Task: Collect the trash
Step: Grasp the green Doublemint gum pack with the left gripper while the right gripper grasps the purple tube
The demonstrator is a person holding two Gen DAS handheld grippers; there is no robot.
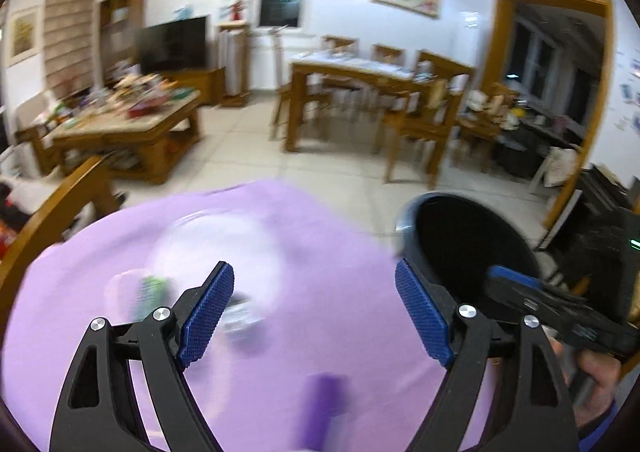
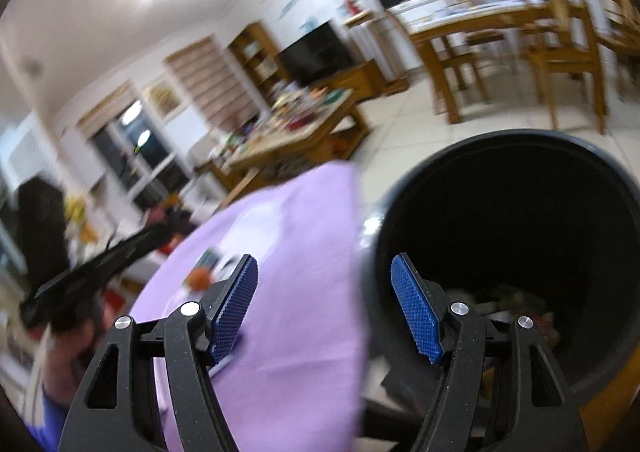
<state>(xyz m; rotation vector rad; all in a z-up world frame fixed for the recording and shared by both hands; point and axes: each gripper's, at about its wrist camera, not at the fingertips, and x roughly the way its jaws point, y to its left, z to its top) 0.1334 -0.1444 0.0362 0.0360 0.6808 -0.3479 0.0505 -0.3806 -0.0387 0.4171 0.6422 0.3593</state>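
With both our left gripper (image 1: 314,310) and right gripper (image 2: 324,306) released and empty, the blurred wrappers (image 1: 154,292) lie on the purple cloth (image 1: 300,236) ahead-left of the left jaws, nearer that hand, the bin (image 2: 500,219) to the right.

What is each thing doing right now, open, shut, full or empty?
Left gripper: open, nothing between its blue pads.
Right gripper: open, holding nothing.
Round black trash bin: uncovered, some trash at the bottom.
Purple cloth-covered table: blurred litter lying on it.
Dark flat television: off.
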